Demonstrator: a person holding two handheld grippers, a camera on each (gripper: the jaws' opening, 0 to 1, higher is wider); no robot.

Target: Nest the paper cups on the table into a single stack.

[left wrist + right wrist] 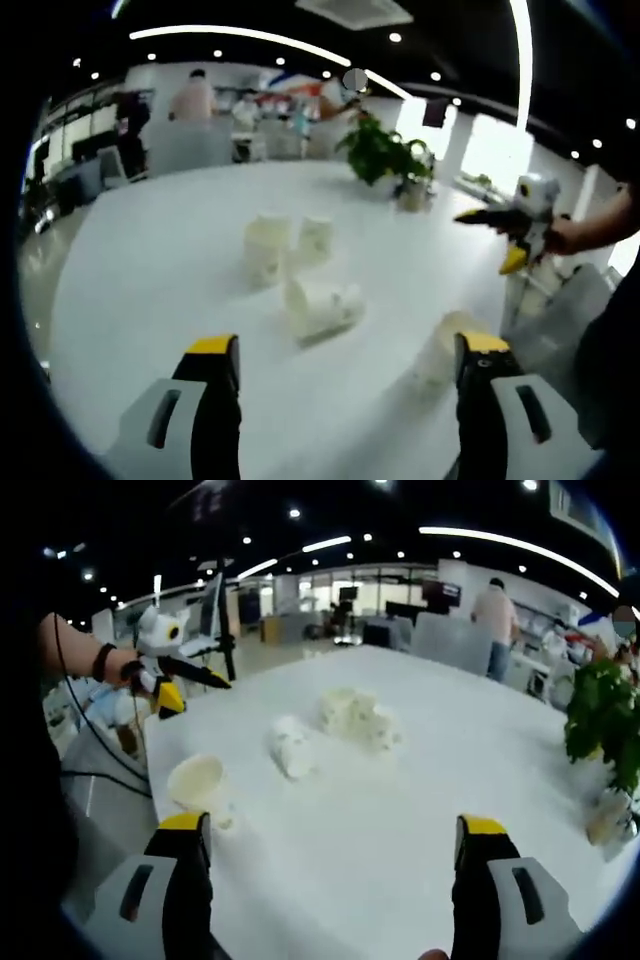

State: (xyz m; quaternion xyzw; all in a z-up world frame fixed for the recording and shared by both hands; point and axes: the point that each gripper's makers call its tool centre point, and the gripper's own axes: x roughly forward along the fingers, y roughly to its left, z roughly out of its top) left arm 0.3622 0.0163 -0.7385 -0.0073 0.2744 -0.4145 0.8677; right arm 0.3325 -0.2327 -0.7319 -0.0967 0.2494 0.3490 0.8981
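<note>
While both your yellow-tipped grippers, left (347, 372) and right (335, 852), hang wide apart and empty over the white table (400, 810), start with the nearest upright white paper cup (197, 781), then the tipped cup (292, 745), then the far pair (355, 716).

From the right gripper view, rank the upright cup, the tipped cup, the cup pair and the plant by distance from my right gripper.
1. Upright cup, just ahead of the left jaw.
2. Tipped cup, lying mid-table.
3. Cup pair, beyond it.
4. Plant, off right; its distance against the pair is too close to call.
</note>
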